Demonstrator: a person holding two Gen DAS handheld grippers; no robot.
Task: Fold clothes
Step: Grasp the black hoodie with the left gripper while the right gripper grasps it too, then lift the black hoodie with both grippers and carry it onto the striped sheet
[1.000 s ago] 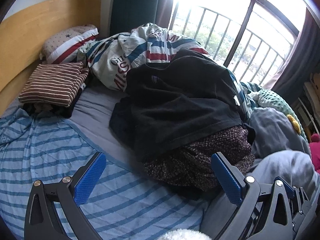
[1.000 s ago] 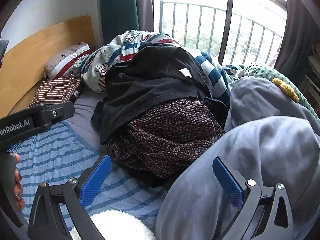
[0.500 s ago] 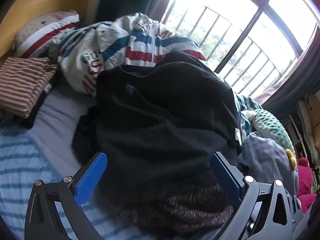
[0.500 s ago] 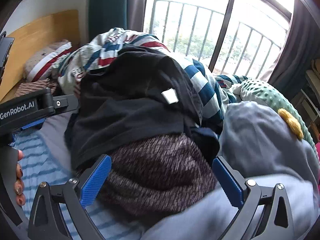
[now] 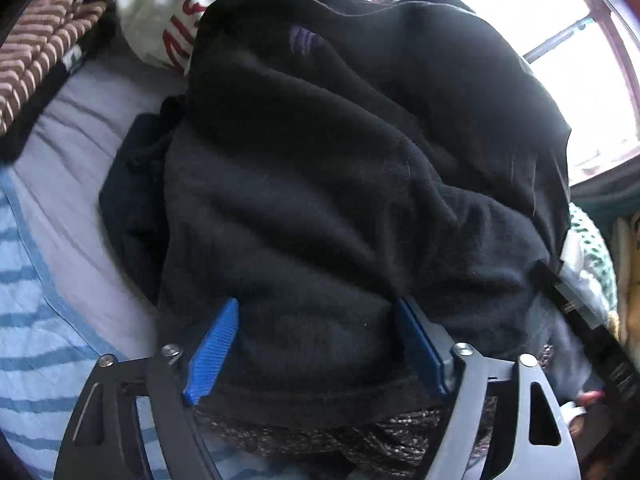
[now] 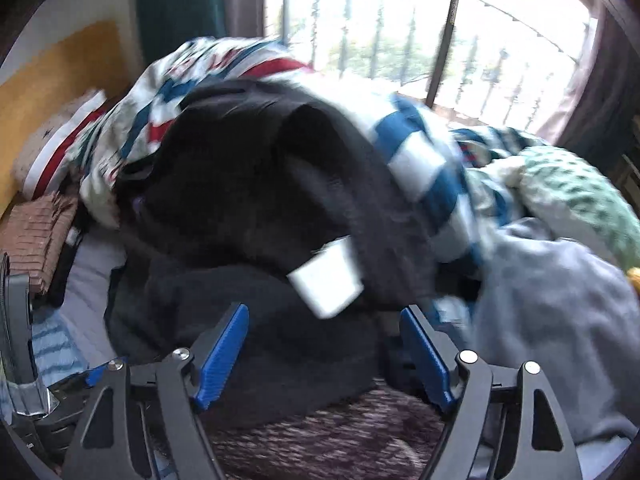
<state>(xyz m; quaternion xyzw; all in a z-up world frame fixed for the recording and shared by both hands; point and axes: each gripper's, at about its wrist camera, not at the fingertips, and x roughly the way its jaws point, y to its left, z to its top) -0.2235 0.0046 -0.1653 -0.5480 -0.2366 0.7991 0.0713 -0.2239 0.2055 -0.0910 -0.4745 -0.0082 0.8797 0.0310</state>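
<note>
Bunching between both open jaws, black garment, atop pile

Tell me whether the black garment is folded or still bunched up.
Bunched up, not folded: the black garment lies rumpled in uneven creases, draped over the clothes pile.

two claws, one black garment, one speckled knit, one striped folded top
</note>
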